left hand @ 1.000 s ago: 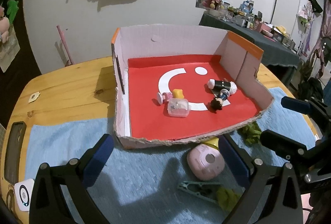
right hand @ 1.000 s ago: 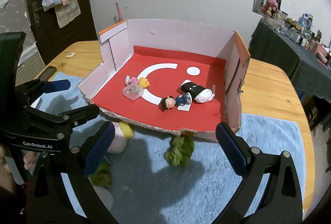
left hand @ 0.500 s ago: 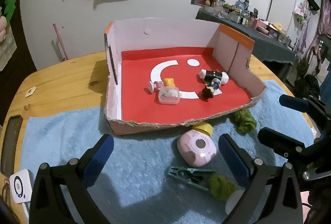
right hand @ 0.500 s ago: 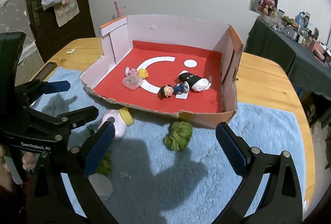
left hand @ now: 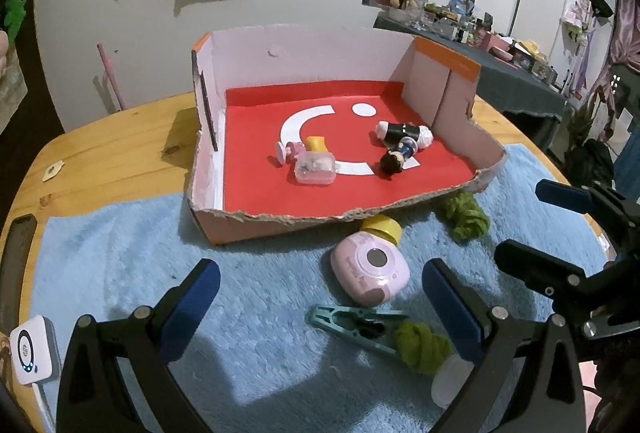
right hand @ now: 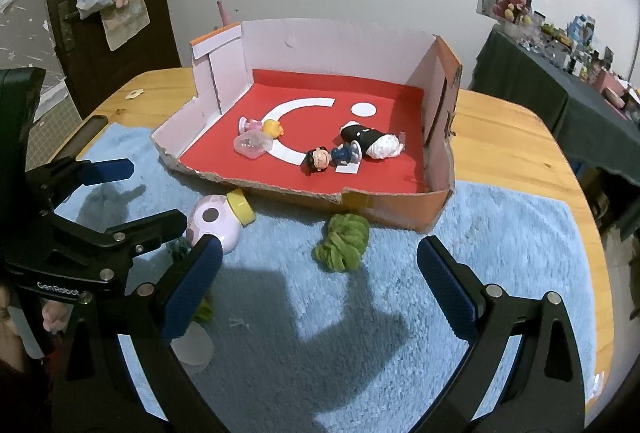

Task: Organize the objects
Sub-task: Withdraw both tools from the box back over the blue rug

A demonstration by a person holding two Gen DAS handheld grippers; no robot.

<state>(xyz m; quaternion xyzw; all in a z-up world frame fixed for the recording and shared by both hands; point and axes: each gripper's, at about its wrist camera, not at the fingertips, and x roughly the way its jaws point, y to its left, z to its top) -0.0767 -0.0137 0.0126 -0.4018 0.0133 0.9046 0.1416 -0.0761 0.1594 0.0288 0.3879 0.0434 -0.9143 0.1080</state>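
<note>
A round-cornered wooden table carries a fluffy blue towel (spanning its near edge) and a torn cardboard box.

Both wrist views look forward and down across the blue mat toward the cardboard tray — the left from the near left, the right from the near right. They share the tray, the pink camera toy and a green yarn ball.
</note>
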